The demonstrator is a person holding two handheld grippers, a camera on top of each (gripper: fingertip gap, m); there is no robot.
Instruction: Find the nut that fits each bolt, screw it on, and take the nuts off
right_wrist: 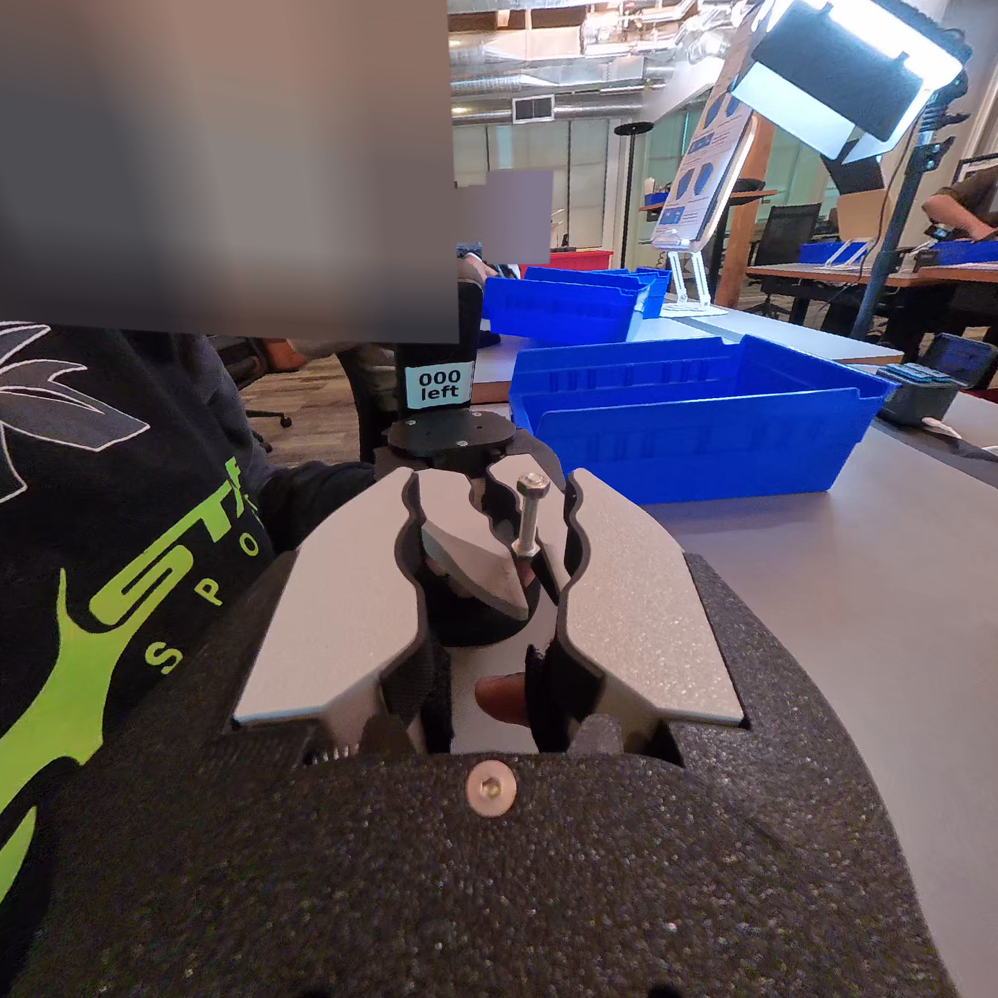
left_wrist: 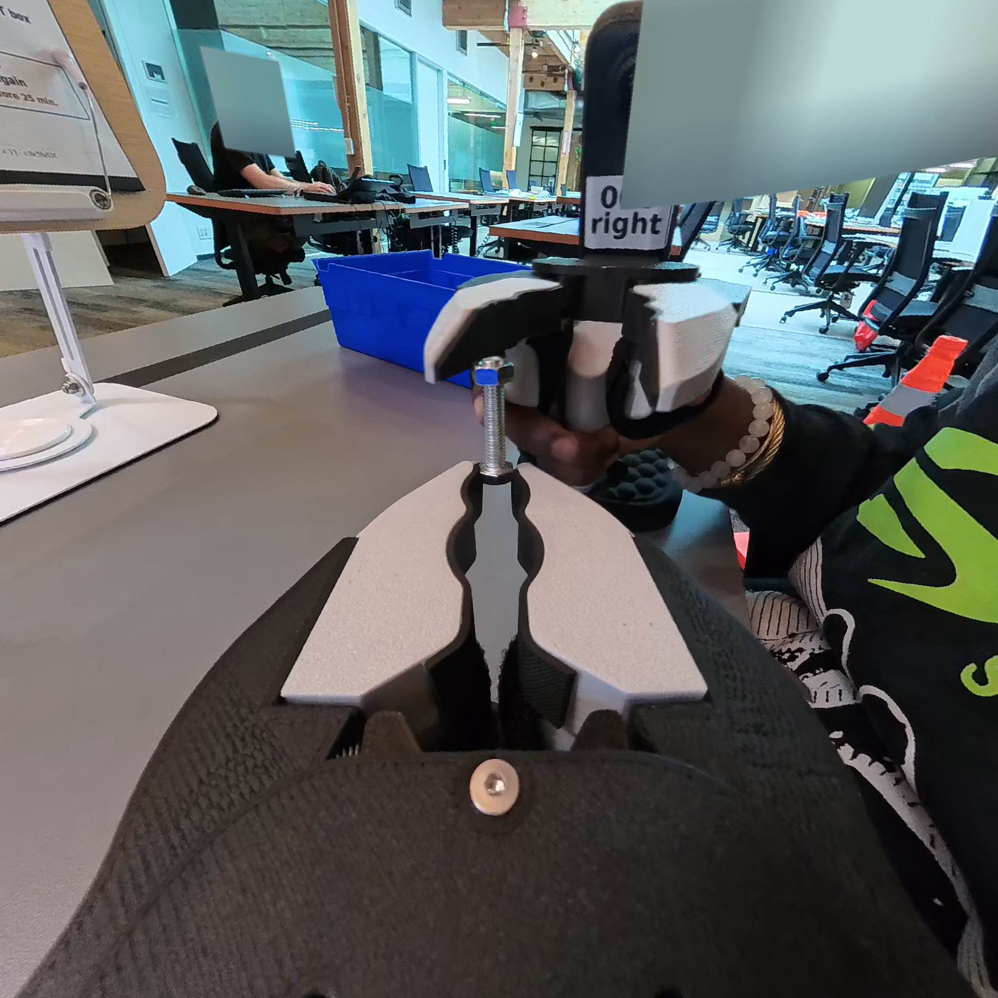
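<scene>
Left claw pinching a bolt upright, right claw spread at the nut on top

The left claw [left_wrist: 496, 475] is pinching the lower end of a threaded bolt [left_wrist: 493, 421], held upright above the grey counter [left_wrist: 270, 486]. A hex nut [left_wrist: 490, 373] sits at the bolt's top end, just beside a finger of the right claw [right_wrist: 489, 518], which stands spread. This looks like the nut-turning step; next the right claw should close squarely on the nut and twist. The blue bin [right_wrist: 691, 432] stands well apart toward the counter's far edge, leaving open room around both claws.
</scene>
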